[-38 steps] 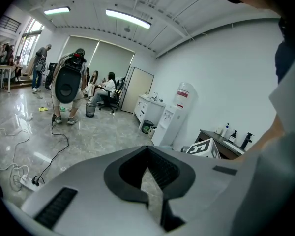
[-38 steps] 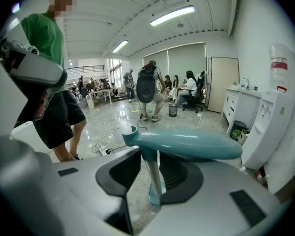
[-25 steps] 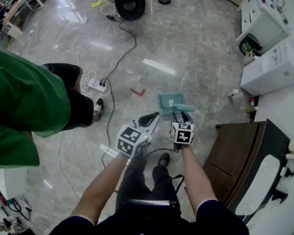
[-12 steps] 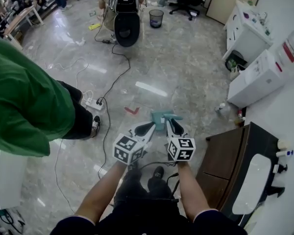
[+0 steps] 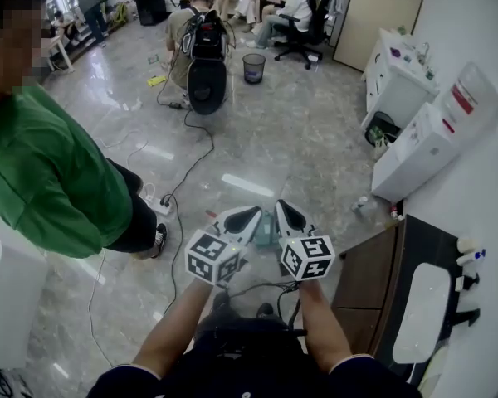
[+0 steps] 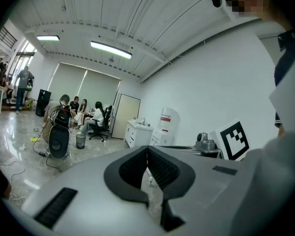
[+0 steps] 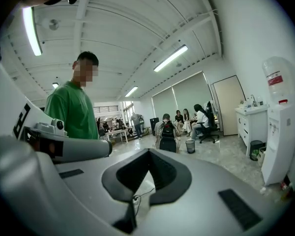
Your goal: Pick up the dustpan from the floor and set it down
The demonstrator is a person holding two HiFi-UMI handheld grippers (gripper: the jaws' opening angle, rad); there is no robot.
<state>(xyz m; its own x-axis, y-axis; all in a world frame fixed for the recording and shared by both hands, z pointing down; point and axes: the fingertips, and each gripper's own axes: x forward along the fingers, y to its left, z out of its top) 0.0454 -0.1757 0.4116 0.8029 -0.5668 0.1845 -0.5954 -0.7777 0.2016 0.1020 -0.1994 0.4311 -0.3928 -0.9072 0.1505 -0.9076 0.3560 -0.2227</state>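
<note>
The teal dustpan (image 5: pixel 266 227) lies on the grey floor, and only a small patch of it shows between my two raised grippers. My left gripper (image 5: pixel 254 214) is held up in front of me, its jaws shut with nothing between them. My right gripper (image 5: pixel 280 206) hangs beside it at the same height, also shut and empty. In the left gripper view the left gripper (image 6: pixel 147 149) points almost level across the room, pads meeting at the tip. The right gripper view shows the right gripper (image 7: pixel 148 152) the same way, with the left gripper's body off to its left.
A person in a green shirt (image 5: pixel 46 168) stands close on the left. A power strip (image 5: pixel 161 208) with cables lies on the floor. A dark wooden desk (image 5: pixel 372 282) and white cabinets (image 5: pixel 415 152) line the right. A black speaker (image 5: pixel 206 85), a bin (image 5: pixel 253 67) and seated people are farther off.
Both grippers have risen from near the floor and now point almost level. The right gripper, which was open at the dustpan's handle, has shut empty. The dustpan stays on the floor.
</note>
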